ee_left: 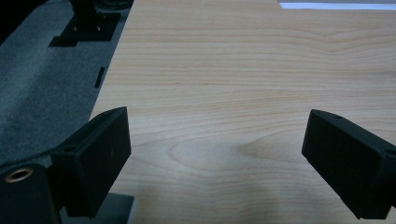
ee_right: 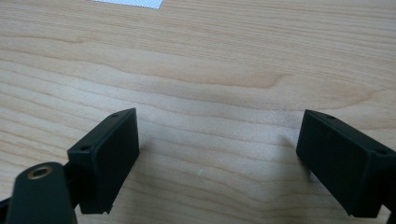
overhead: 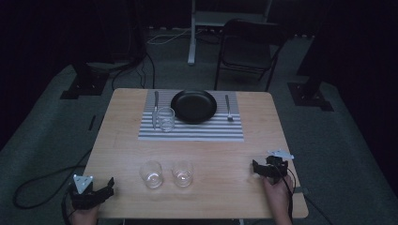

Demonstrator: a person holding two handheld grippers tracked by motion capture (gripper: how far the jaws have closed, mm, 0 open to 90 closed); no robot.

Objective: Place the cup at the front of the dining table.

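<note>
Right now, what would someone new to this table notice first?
The black plate on the striped placemat at the far side, with a knife and a glass to its left and a fork to its right. Nearer, two empty glasses stand side by side between the left gripper and right gripper, both with jaws open.

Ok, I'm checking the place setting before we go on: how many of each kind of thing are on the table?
Clear glasses: 3 (on the placemat, near left, near right)
Black plate: 1
Knife: 1
Fork: 1
Striped placemat: 1
Total: 7
</note>
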